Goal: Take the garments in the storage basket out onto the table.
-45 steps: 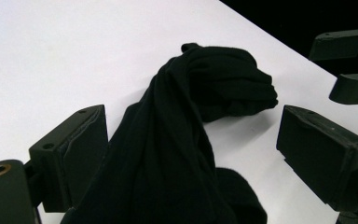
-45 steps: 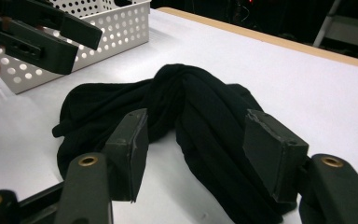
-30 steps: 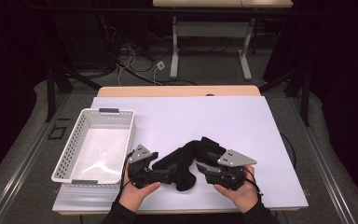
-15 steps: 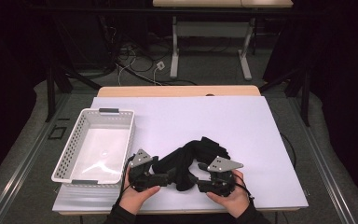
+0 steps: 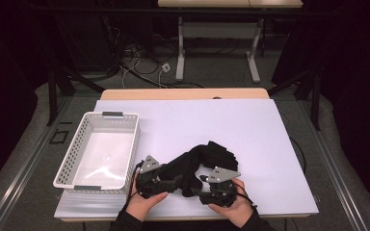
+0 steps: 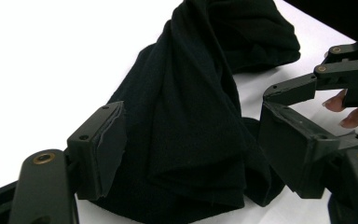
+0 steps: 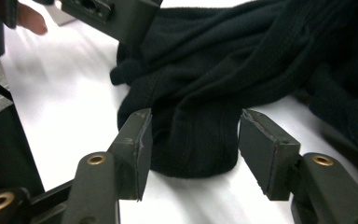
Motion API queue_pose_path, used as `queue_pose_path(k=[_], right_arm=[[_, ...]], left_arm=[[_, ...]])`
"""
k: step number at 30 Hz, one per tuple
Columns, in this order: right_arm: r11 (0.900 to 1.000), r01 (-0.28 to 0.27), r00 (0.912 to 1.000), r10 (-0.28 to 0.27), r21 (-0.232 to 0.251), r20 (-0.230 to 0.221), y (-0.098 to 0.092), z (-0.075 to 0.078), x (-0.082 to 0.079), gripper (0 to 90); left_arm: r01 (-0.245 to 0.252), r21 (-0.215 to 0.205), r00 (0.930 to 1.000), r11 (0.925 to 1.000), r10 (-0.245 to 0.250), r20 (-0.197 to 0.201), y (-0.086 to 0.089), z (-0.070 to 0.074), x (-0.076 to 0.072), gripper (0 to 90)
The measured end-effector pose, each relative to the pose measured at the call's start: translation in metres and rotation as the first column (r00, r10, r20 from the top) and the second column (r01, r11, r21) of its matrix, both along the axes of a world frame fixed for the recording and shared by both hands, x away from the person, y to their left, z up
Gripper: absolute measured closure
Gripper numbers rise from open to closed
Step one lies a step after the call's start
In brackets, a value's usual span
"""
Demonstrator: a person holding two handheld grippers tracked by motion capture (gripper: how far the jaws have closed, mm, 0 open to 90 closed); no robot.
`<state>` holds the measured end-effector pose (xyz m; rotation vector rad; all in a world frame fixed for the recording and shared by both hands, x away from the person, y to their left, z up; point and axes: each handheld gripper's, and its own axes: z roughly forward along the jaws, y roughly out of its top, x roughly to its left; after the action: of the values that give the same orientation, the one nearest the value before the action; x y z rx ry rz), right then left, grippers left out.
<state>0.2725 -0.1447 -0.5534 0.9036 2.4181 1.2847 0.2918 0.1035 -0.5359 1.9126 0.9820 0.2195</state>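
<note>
A black knit cloth (image 5: 207, 156) lies bunched on the white table top (image 5: 221, 120), near the front edge. My left gripper (image 5: 172, 183) comes at it from the left. In the left gripper view a thick fold of the cloth (image 6: 191, 93) stands between the jaws of this gripper (image 6: 193, 154), which have just been closing and are still open. My right gripper (image 5: 199, 188) meets the cloth from the right. In the right gripper view it (image 7: 193, 144) is open, and a rounded end of the cloth (image 7: 242, 60) sits between its pads without being squeezed.
A white perforated basket (image 5: 70, 159) stands at the table's left, close to the left hand. Farther off, the right gripper (image 6: 335, 74) shows in the left gripper view and the left gripper (image 7: 116, 14) in the right gripper view. Beyond the table are desk legs and cables.
Both hands have drawn back toward the front edge. The right gripper has sunk to the table and shifted left, and the cloth's near end now reaches down between the two grippers.
</note>
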Motion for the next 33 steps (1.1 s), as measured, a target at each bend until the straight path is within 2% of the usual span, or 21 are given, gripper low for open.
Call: queue_pose_path(k=[3, 7, 9, 10, 11, 12, 13, 15, 16, 17, 18, 19, 20, 24, 31, 33], right_arm=[[1.0, -0.006, 0.9997, 0.006, -0.016, -0.025, 0.001, -0.003, 0.001, 49.8], [1.0, -0.009, 0.9997, 0.009, -0.03, -0.025, 0.002, -0.004, 0.001, 54.4], [0.999, -0.007, 0.9998, 0.006, -0.045, -0.021, 0.001, -0.006, 0.001, 62.8], [0.999, -0.007, 0.9998, 0.006, -0.045, -0.021, 0.001, -0.006, 0.001, 62.8], [0.999, -0.012, 0.9996, 0.011, -0.048, -0.025, 0.0, -0.005, 0.001, 69.0], [0.999, -0.012, 0.9996, 0.011, -0.048, -0.025, 0.0, -0.005, 0.001, 69.0], [0.999, -0.017, 0.9995, 0.016, -0.049, -0.028, -0.002, -0.004, 0.002, 74.8], [0.999, -0.021, 0.9993, 0.019, -0.048, -0.032, -0.002, -0.004, 0.002, 77.4], [0.999, -0.026, 0.9989, 0.024, -0.047, -0.04, -0.003, -0.003, 0.003, 83.2], [0.999, -0.026, 0.9989, 0.024, -0.047, -0.04, -0.003, -0.003, 0.003, 83.2], [0.999, -0.025, 0.9987, 0.023, -0.046, -0.046, -0.003, -0.003, 0.003, 85.2], [0.998, -0.027, 0.9985, 0.024, -0.049, -0.05, -0.004, -0.003, 0.003, 87.6], [0.999, -0.024, 0.9982, 0.021, -0.045, -0.056, -0.005, -0.002, 0.003, 89.1], [0.999, -0.013, 0.9978, 0.011, -0.035, -0.066, -0.01, 0.002, 0.004, 90.0], [1.0, 0.016, 0.9984, -0.015, 0.005, -0.054, -0.023, 0.011, 0.007, 90.0], [1.0, 0.023, 0.9982, -0.023, 0.013, -0.055, -0.027, 0.015, 0.007, 90.0]], left_arm=[[-0.005, 0.007, 1.0, 1.0, 0.005, 0.005, -0.001, -0.001, 0.0, 26.6], [-0.005, 0.008, 1.0, 1.0, 0.005, 0.0, -0.001, -0.003, 0.0, 27.1], [-0.012, 0.008, 0.9999, 0.9999, 0.012, -0.007, -0.001, -0.005, 0.001, 28.2], [-0.014, 0.011, 0.9998, 0.9998, 0.014, -0.01, -0.001, -0.005, 0.001, 28.2], [-0.009, 0.02, 0.9999, 0.9998, 0.009, -0.006, -0.001, -0.006, 0.002, 29.2], [-0.009, 0.02, 0.9999, 0.9998, 0.009, -0.006, -0.001, -0.006, 0.002, 29.9], [-0.009, 0.023, 1.0, 0.9997, 0.009, -0.002, -0.001, -0.006, 0.002, 30.7], [-0.012, 0.024, 0.9999, 0.9996, 0.012, 0.004, -0.001, -0.006, 0.002, 31.8], [-0.013, 0.024, 0.9999, 0.9996, 0.013, 0.005, -0.001, -0.007, 0.002, 34.8], [-0.016, 0.022, 0.9999, 0.9996, 0.016, 0.003, 0.0, -0.007, 0.003, 34.8], [-0.016, 0.022, 0.9999, 0.9996, 0.016, 0.002, 0.0, -0.007, 0.003, 36.9], [-0.013, 0.02, 0.9999, 0.9997, 0.013, -0.003, 0.0, -0.007, 0.003, 43.0], [-0.012, 0.022, 0.9999, 0.9997, 0.012, -0.004, 0.0, -0.007, 0.003, 43.0], [-0.01, 0.029, 0.9999, 0.9995, 0.01, -0.013, 0.0, -0.008, 0.003, 52.1], [-0.007, 0.044, 0.9998, 0.999, 0.008, -0.019, 0.0, -0.009, 0.004, 60.0], [-0.011, 0.052, 0.9997, 0.9986, 0.012, -0.019, 0.0, -0.01, 0.004, 64.7]])
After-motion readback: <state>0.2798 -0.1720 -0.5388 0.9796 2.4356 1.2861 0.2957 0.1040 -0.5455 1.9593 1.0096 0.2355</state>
